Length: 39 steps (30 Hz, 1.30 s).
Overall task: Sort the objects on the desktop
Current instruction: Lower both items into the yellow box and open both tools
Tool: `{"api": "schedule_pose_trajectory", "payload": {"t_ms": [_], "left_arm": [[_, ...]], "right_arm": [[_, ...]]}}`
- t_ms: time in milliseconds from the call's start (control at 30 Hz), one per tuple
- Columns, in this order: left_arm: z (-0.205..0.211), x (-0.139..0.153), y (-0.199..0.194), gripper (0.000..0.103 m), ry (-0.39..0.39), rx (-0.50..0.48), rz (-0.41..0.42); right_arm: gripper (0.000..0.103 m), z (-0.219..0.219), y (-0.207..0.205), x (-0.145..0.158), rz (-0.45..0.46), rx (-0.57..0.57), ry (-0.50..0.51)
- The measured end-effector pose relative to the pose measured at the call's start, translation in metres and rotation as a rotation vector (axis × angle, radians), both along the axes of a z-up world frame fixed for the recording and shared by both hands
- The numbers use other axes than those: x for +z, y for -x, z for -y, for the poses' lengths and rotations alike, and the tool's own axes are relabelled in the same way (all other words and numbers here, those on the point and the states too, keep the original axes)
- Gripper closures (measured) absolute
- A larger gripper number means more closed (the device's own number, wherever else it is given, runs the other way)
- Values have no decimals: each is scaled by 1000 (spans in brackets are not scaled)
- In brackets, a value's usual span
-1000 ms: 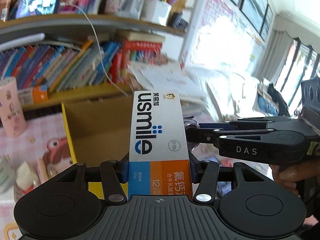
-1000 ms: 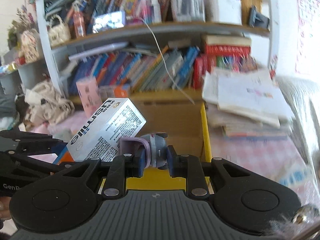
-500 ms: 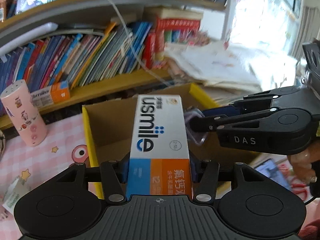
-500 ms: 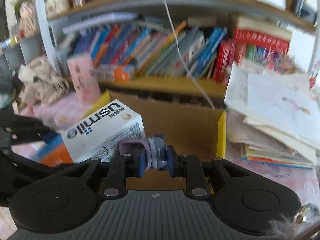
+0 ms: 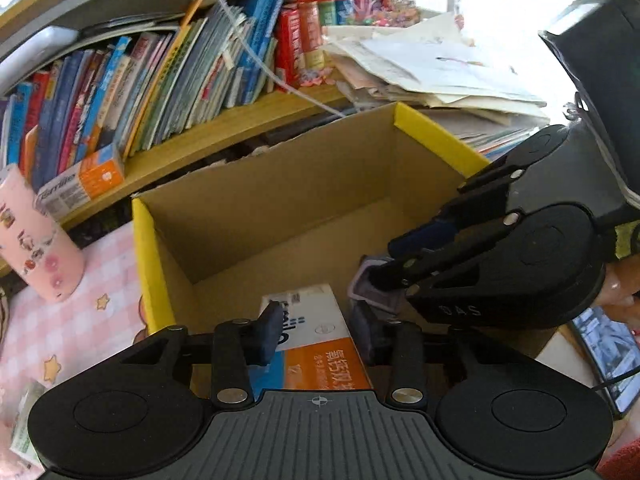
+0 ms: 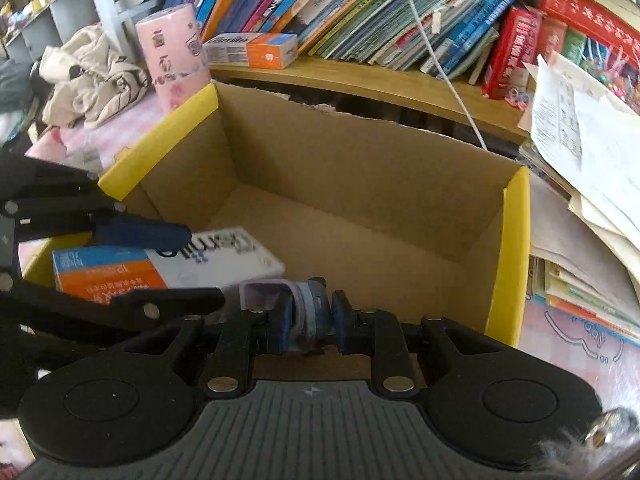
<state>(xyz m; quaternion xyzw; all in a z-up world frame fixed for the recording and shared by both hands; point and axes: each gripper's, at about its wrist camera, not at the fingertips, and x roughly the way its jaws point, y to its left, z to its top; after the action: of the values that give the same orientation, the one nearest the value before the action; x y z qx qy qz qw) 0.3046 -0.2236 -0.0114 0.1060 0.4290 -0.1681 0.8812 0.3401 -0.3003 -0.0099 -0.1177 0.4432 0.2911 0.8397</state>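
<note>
— What do we have at the left edge?

— A pink printed canister (image 5: 36, 240) on the counter (image 5: 92, 320), which wears a soft pink checked cloth. Behind it is a crowded bookshelf (image 5: 160, 80).

— And our left gripper (image 5: 316, 316)?

— Its jaws are closing, yet we see them pinch nothing. The toothpaste box (image 6: 200, 264) lies flat beneath them, on the floor of the cardboard carton (image 5: 280, 208) at its near left corner.

— How would we judge its handling?

— Light, stiff card with glossy faces, probably a bit slippery. We would take it across the narrow sides, near the middle, and not squeeze hard, since it would dent.

— Further right?

— Our right gripper (image 6: 312, 314) has narrow jaws clamped on a small lilac and blue thing (image 6: 264, 294), above the carton's near edge. We cannot tell what it is. It looks like hard, light plastic, so a modest pinch should do.

— And the right edge?

— Loose papers (image 5: 440, 68) piled beside the carton, with bright window light behind them.
</note>
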Motion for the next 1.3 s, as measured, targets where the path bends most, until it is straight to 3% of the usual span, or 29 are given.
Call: {"api": "schedule_pose_trajectory", "payload": {"t_ms": [133, 200, 300, 367, 600, 700, 1067, 1300], "left_arm": [[-2, 1, 3, 63, -8, 17, 8], [-3, 5, 8, 50, -2, 20, 17], [-5, 13, 20, 30, -3, 21, 56], [-7, 17, 26, 27, -10, 15, 78], [-16, 18, 43, 25, 3, 16, 81], [-26, 18, 44, 25, 57, 66, 64], [-38, 37, 81, 25, 86, 108, 134], [-57, 50, 112, 25, 103, 189, 218]], "right_arm": [[83, -3, 0, 0, 5, 8, 17], [79, -2, 0, 0, 0, -4, 19], [65, 0, 2, 3, 18, -13, 17], [58, 1, 4, 6, 29, -17, 10], [45, 10, 22, 18, 56, -23, -16], [42, 12, 34, 16, 65, -17, 0], [42, 18, 68, 29, 109, -37, -58], [42, 16, 99, 47, 225, -86, -100]]}}
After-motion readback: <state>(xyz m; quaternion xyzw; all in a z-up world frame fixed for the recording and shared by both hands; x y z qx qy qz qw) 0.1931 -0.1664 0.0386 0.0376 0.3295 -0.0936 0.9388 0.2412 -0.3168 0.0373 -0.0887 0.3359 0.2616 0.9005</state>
